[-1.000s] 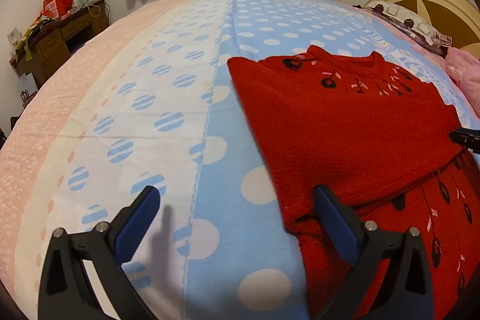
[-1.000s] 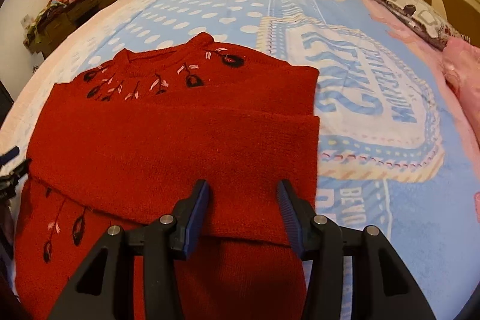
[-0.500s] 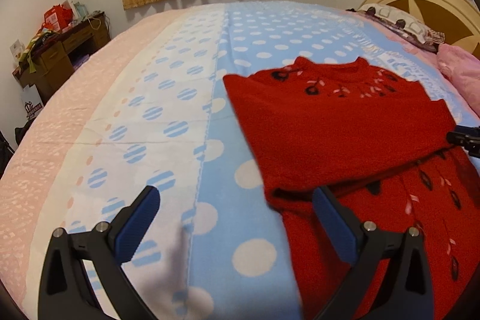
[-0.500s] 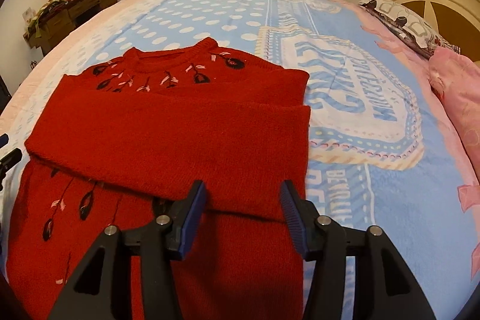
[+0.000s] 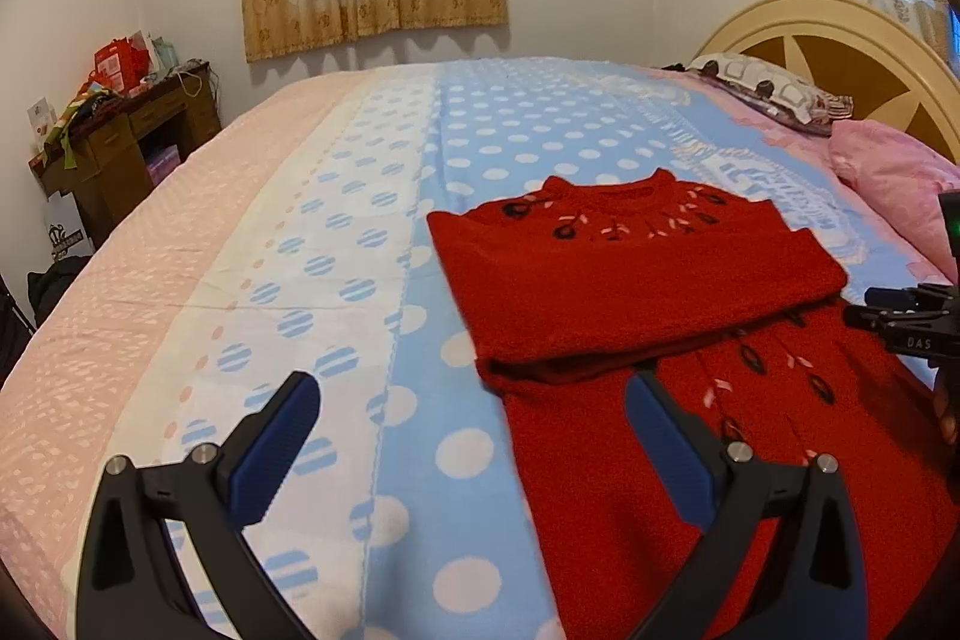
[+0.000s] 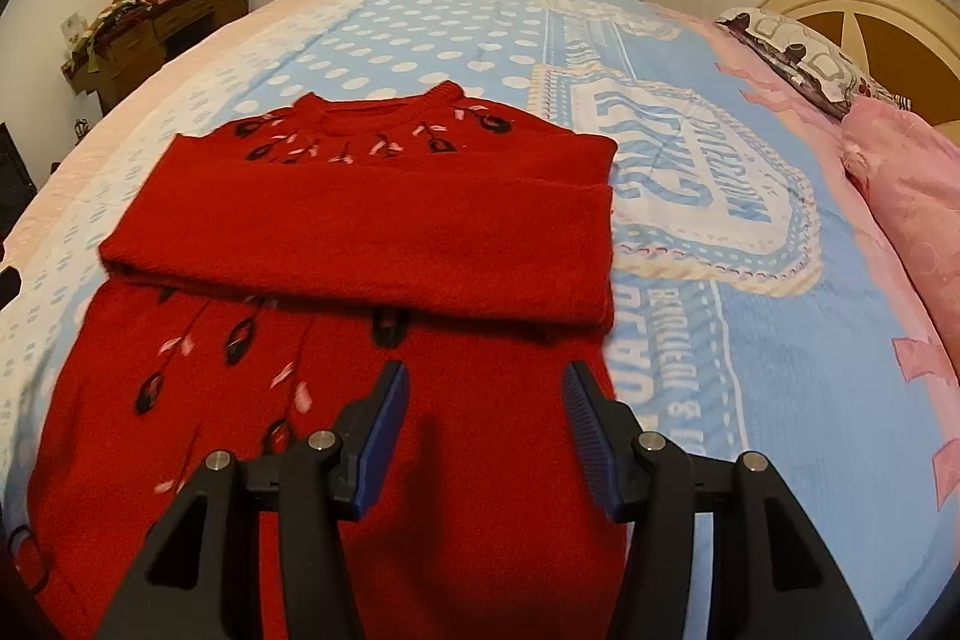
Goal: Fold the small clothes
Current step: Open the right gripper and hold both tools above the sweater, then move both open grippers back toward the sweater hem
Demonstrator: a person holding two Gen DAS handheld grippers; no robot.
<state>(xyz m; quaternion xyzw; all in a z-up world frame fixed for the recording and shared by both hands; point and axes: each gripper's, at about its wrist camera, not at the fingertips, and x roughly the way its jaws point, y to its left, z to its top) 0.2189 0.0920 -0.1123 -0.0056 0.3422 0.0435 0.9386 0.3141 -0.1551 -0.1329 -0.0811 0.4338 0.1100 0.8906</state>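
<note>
My left gripper [image 5: 471, 415] and right gripper [image 6: 486, 409] share one build: black angular plastic arms, silver round screw heads at the joints, and ribbed blue pads [image 6: 585, 427] lining each finger's inner face.

Red sweater [image 5: 630, 292] lying on the bedspread [image 5: 336, 244], sleeves folded across its chest. Left gripper [image 5: 474, 436] above the bedspread, jaws wide apart, empty.
</note>
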